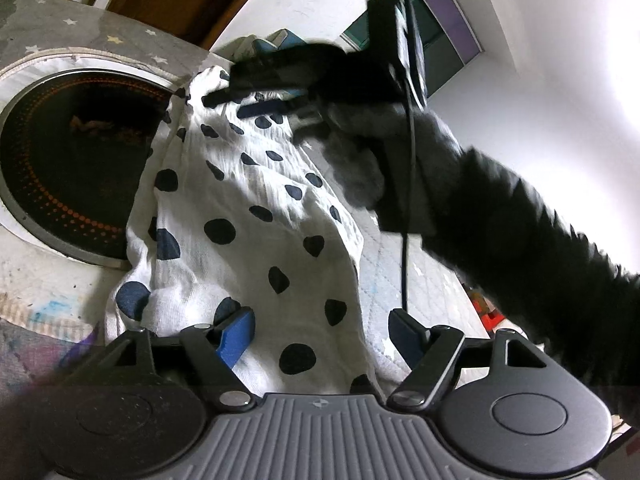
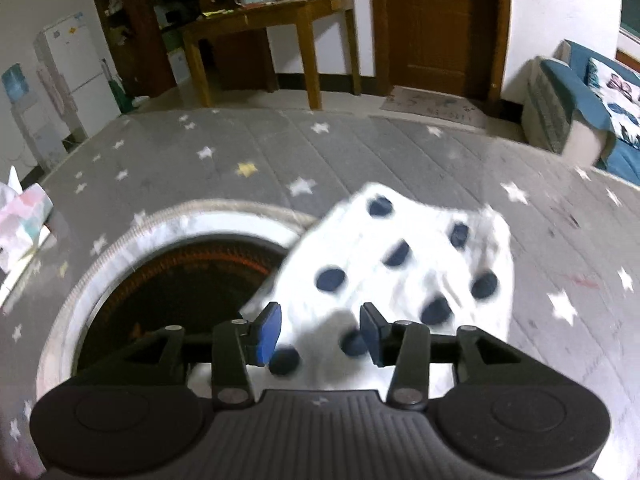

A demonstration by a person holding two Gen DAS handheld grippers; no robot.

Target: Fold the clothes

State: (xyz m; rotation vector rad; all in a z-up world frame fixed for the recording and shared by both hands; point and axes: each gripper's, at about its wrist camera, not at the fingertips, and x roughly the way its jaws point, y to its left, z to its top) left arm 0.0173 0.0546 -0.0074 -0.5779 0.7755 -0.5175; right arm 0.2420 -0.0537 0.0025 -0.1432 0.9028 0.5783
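While the white cloth with dark blue spots [image 1: 256,216] lies bunched up on the grey quilted mat with stars [image 2: 360,152], both grippers sit right over it. It's draped partly over the edge of a round black panel with a white rim [image 1: 60,168] set into the mat. Left gripper [image 1: 322,332] first: blue pads spread wide, cloth lying between them, neither pad pressing on it. Right gripper [image 2: 320,334] now, seen blurred from the left camera at the far end of the cloth: jaws parted, spotted fabric under the gap, nothing pinched. A black sleeve [image 1: 520,232] and a thin black cable [image 1: 406,216] cross the left view. Further out there's a wooden table [image 2: 280,12], a brown door [image 2: 436,20], a white fridge [image 2: 72,60] and a blue sofa [image 2: 580,92].
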